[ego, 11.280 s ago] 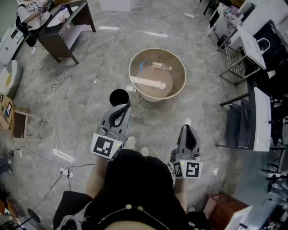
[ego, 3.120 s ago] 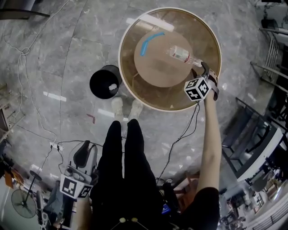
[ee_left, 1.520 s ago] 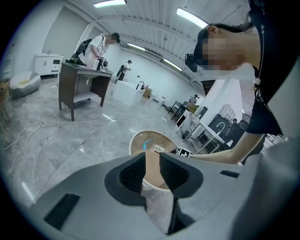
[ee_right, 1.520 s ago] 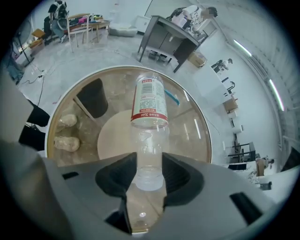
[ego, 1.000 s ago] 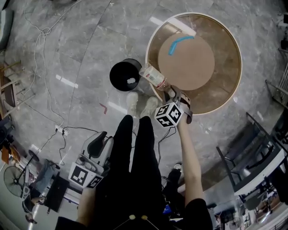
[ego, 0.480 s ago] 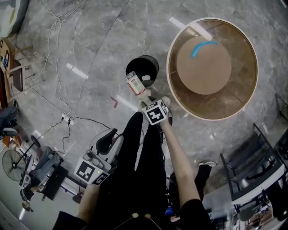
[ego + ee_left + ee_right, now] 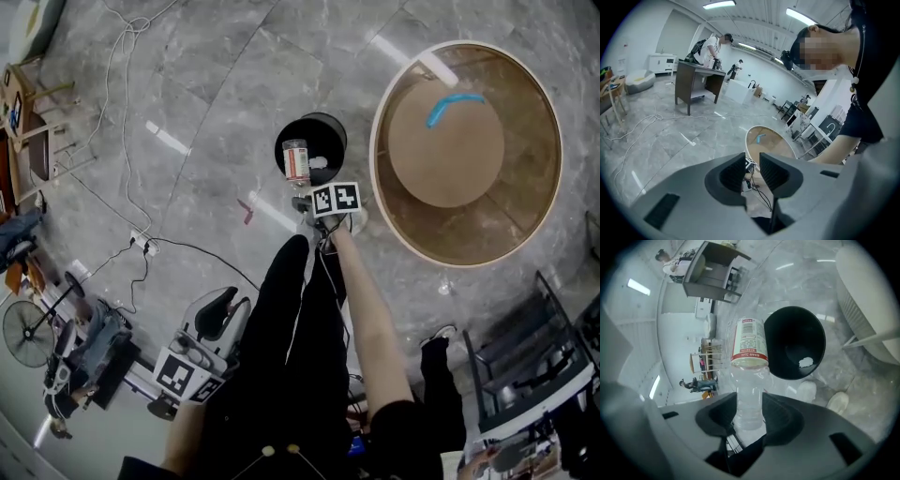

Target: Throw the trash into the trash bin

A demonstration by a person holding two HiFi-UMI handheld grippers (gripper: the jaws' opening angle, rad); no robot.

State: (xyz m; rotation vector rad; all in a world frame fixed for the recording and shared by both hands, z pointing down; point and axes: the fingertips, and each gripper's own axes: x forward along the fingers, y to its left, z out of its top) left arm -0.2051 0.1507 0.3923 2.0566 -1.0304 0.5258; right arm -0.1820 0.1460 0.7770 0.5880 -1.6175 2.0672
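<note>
Trash bin [image 7: 323, 131], black and round, stands on the grey marble floor [image 7: 206, 112] just beside the largest thing around, a round desk [image 7: 487, 225] with a white rim and a brown sunken top. A curved blue strip [image 7: 454, 103] lies on that top. Loose cables [image 7: 122, 56] trail over the floor well apart from the bin. The person's black-clad legs [image 7: 291, 319] reach toward the bin, and white shoes [image 7: 838, 402] rest near its foot.

A clear plastic bottle [image 7: 749, 348] with a red and white label is the trash in hand. In the head view it overlaps the bin's near left rim. In the right gripper view it shows just left of the bin's mouth, base pointing away. A small white scrap [image 7: 805, 363] lies inside the bin.

The bare right arm [image 7: 370, 319] is stretched forward over the legs. The right gripper [image 7: 750, 411] has its fingers [image 7: 780, 416] clamped on the bottle's narrow end.

The left gripper [image 7: 752, 166] hangs low at the person's left side, well apart from the bin. Its fingers [image 7: 776, 171] stand a narrow gap apart with nothing held between them.
</note>
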